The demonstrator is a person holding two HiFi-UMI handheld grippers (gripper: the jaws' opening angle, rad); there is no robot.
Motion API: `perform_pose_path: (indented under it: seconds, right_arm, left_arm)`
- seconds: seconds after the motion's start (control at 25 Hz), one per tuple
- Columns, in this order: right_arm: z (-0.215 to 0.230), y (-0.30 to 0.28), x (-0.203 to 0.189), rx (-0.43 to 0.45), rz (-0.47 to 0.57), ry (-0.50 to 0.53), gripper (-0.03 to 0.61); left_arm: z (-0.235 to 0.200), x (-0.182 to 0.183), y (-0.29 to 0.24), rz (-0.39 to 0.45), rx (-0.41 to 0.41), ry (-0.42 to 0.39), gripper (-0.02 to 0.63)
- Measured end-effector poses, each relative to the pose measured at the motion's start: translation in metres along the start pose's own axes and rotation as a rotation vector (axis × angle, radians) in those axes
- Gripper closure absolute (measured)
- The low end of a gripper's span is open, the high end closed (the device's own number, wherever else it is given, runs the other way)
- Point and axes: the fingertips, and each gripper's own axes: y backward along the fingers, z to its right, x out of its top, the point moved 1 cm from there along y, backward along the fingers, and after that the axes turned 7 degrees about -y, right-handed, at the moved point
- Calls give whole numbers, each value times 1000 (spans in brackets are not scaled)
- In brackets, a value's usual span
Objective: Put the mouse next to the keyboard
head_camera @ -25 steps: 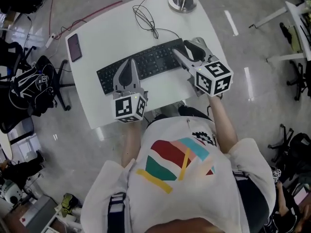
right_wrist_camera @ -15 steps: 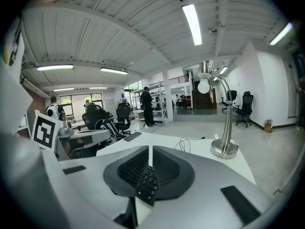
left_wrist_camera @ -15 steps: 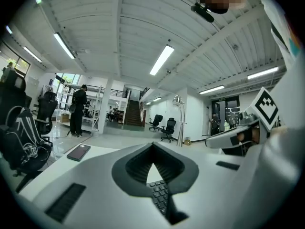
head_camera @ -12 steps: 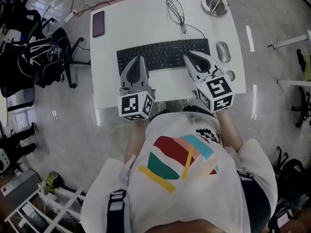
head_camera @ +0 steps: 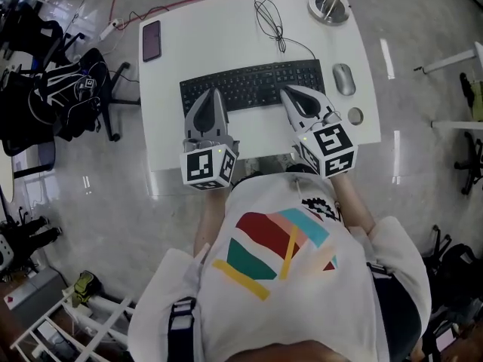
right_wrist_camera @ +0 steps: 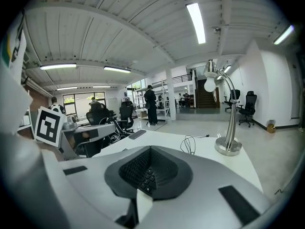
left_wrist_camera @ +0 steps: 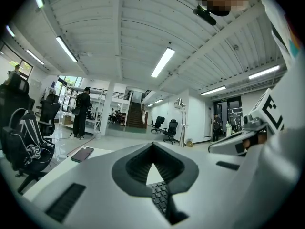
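Mouse [head_camera: 343, 79] lies on the white table [head_camera: 189, 44], just beside the right end of the keyboard [head_camera: 253, 85], a narrow gap between them, long axis roughly square to the keyboard's length. Nothing touches it. We judge the placing done: the mouse sits where the task wants it.

Right gripper [head_camera: 293, 96] hangs over the keyboard's right front edge, near the mouse but clear of it. Its own view shows the jaws brought fully together with nothing caught between them; only keyboard keys [right_wrist_camera: 147, 178] show through the hollow behind the tips.

Left gripper [head_camera: 211, 96] sits over the keyboard's left front edge, well apart from the mouse. Jaws likewise closed and empty, keys [left_wrist_camera: 159, 197] showing below the tips.

Beyond the keyboard: a coiled cable [head_camera: 272, 21] runs from its back edge, a lamp [head_camera: 328, 6] stands behind its right end, a dark phone [head_camera: 152, 40] lies behind its left end. A small round disc [head_camera: 355, 116] sits in front of the mouse; we cannot tell what it is.

What seems left: at most drawing both grippers back from the table.
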Motion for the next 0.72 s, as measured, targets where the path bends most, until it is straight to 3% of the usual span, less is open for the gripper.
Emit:
perform_pose_path:
  seconds: [0.72]
  right_arm:
    - [19,7,-4,-14,-5,-20,566]
  left_arm:
    - [9,0,-2,-4,-5,-10,571]
